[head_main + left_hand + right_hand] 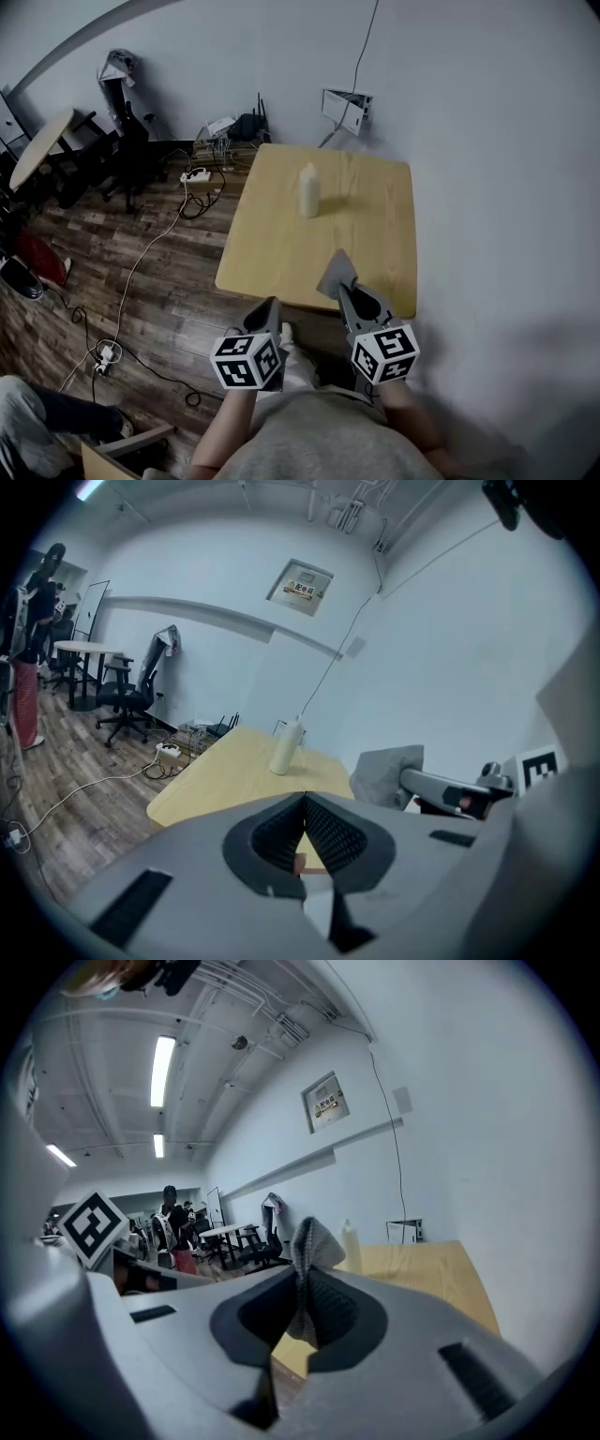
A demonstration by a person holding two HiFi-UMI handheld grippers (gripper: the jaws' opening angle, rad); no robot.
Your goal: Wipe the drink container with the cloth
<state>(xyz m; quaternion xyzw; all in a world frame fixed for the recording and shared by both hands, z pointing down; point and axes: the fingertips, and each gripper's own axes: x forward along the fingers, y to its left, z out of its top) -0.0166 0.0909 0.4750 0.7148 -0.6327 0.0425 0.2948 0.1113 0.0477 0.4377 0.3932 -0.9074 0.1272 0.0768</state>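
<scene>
A white drink bottle (308,190) stands upright near the middle of the wooden table (281,253); it also shows far off in the left gripper view (286,745) and the right gripper view (351,1246). My right gripper (339,284) is shut on a grey cloth (337,271), held over the table's near edge; the cloth sticks up between the jaws (307,1251). My left gripper (272,309) hangs just short of the table's near edge, jaws shut with nothing between them (303,827). Both grippers are well short of the bottle.
The table stands against a white wall (487,187). Cables and a power strip (194,175) lie on the wooden floor (141,291) to the left. Office chairs (122,150) and a round table (37,150) stand at the far left. People (173,1222) stand in the background.
</scene>
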